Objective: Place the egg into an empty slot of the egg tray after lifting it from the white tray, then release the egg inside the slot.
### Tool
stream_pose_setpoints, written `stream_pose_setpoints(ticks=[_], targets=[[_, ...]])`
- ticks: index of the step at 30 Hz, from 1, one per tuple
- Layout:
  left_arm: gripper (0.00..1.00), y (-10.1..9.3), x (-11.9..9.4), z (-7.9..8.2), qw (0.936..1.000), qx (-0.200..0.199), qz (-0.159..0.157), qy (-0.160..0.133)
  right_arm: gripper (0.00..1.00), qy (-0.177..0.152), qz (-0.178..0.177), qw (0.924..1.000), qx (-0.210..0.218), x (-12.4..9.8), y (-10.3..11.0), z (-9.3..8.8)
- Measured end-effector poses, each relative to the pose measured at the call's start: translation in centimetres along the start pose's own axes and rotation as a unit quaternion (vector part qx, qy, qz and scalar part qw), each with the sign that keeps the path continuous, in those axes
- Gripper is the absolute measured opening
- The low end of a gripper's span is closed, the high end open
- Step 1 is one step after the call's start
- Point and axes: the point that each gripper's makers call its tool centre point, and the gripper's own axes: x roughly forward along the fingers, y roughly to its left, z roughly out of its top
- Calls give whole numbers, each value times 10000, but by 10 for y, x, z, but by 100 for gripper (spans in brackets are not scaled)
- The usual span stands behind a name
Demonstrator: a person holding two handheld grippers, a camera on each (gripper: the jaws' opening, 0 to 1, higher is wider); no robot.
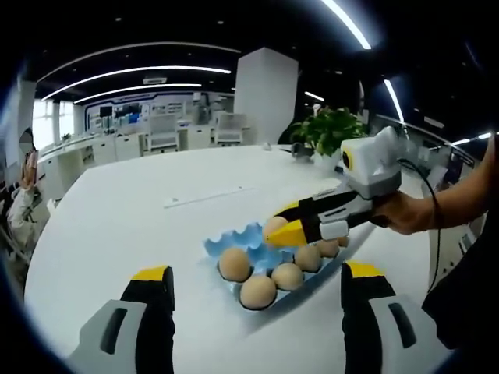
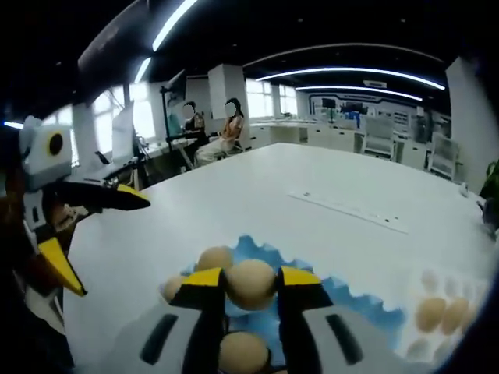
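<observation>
**Egg gripped above the blue tray**

I see my right gripper (image 2: 251,287) clenched on the egg (image 2: 251,284), just above the blue egg tray (image 1: 234,241). My left gripper (image 1: 259,288) hangs near that tray, jaws spread, grasping nothing.

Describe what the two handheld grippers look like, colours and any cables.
Left gripper: grey bodies with black jaws capped in yellow. Right gripper, seen from the left gripper view, has black jaws with yellow tips, a white-and-grey housing with a yellow patch, and a black cable trailing past the person's hand. The forearm is bare, with no sleeve over it.
</observation>
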Motion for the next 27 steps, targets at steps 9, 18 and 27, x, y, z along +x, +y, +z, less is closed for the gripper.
stream_pose_setpoints(ticks=[9, 18, 27], targets=[[88, 2, -2, -1, 10000, -51, 41, -15, 26, 145, 44, 9999, 64, 13, 3, -9], [88, 4, -4, 0, 10000, -30, 58, -32, 26, 283, 127, 9992, 271, 17, 4, -20], [88, 3, -4, 0, 10000, -46, 56, -39, 26, 253, 129, 9994, 184, 20, 4, -18]])
